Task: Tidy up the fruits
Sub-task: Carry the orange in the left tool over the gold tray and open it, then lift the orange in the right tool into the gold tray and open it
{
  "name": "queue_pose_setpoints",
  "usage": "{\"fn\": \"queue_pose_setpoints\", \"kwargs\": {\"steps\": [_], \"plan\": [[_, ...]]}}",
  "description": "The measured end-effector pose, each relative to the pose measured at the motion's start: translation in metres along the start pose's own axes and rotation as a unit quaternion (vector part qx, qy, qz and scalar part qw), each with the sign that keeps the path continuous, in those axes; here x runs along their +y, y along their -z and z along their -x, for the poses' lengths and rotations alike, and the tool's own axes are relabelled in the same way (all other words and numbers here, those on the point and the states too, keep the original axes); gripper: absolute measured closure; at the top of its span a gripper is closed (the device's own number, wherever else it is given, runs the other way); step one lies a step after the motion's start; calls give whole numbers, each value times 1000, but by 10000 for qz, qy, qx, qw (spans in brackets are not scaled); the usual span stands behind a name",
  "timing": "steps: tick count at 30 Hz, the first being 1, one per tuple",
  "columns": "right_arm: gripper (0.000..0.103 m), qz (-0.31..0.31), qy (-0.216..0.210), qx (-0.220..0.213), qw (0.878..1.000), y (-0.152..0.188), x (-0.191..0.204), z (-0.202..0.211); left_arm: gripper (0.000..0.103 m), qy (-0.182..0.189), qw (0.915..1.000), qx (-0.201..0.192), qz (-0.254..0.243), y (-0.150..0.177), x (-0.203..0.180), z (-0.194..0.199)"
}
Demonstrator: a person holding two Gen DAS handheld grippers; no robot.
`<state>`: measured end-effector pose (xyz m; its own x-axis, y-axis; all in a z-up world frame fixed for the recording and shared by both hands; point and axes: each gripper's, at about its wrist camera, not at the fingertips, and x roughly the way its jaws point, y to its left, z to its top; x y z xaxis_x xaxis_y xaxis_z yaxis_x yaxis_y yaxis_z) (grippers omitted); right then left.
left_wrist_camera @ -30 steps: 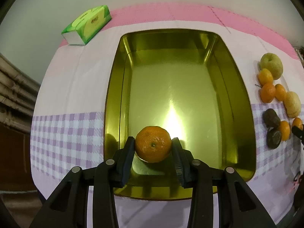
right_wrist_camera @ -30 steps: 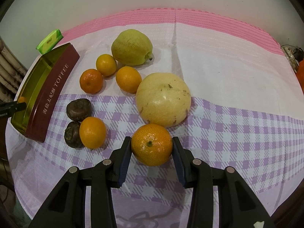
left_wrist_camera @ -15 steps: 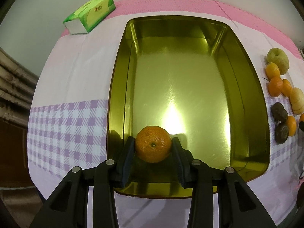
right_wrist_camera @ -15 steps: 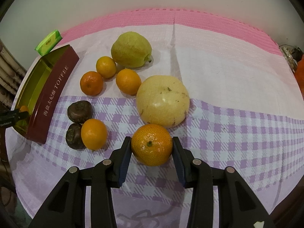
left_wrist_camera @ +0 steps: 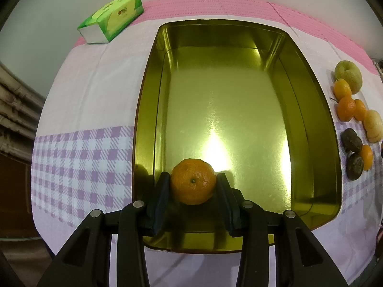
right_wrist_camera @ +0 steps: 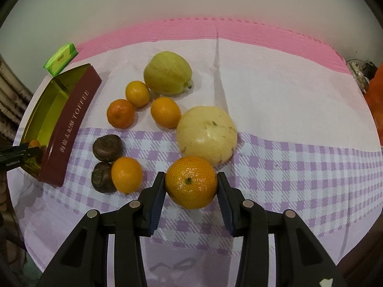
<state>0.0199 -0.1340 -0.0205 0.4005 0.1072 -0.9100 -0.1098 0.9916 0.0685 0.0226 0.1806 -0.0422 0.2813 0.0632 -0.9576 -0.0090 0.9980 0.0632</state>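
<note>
My left gripper [left_wrist_camera: 192, 186] is shut on a mandarin [left_wrist_camera: 193, 181], held over the near end of the gold tin [left_wrist_camera: 308, 110]; its inside holds nothing else. My right gripper [right_wrist_camera: 191, 184] is shut on a second mandarin [right_wrist_camera: 191, 182] above the checked cloth, just in front of a pale round pear [right_wrist_camera: 207, 135]. Left of it lie more mandarins [right_wrist_camera: 126, 174], two dark brown fruits [right_wrist_camera: 107, 147] and a green-yellow pear [right_wrist_camera: 167, 73]. The tin [right_wrist_camera: 71, 124], maroon outside, stands at the far left in the right wrist view, with the left gripper's tip [right_wrist_camera: 19, 154] at its near end.
A green tissue pack [left_wrist_camera: 111, 18] lies on the pink cloth behind the tin's left corner. The table edge falls away at left, near wooden mouldings [left_wrist_camera: 14, 110]. An orange object [right_wrist_camera: 375, 105] and some clutter sit at the far right edge.
The left gripper has shifted with its mandarin, so the tin now sits further right and nearer in its view. The right gripper has barely moved, holding its mandarin.
</note>
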Motion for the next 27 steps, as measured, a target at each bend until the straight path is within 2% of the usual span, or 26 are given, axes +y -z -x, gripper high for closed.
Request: {"fn": "queue_pose_setpoints", "kwargs": {"steps": [6,11,14,18,22,24,27], "plan": [[64,84,-45,-104,9999,-7,15,6,62,37,10000,-22,20,-1,1,0],[64,204,-105,-282,9993,-13,27,14,54,210,9997,-117,104,-3,9,8],[64,363,-188,-355,9985,-19,43,18,47,296,9992,-253,81,-4,10,16],[64,723,-417,-471,9954,-27,73,21,45,404,9976,-556,122,-6,14,33],[64,1074,-705,-485,9905,-36,111,18,43,267,9934,-1012,459,-10,32,54],[64,1220,-873,-458,9876,-40,130,15,41,89,9909,-1103,768,-11,45,58],[64,1456,-907,-427,9842,-46,158,6,41,-113,9871,-1055,1198,-12,67,57]]}}
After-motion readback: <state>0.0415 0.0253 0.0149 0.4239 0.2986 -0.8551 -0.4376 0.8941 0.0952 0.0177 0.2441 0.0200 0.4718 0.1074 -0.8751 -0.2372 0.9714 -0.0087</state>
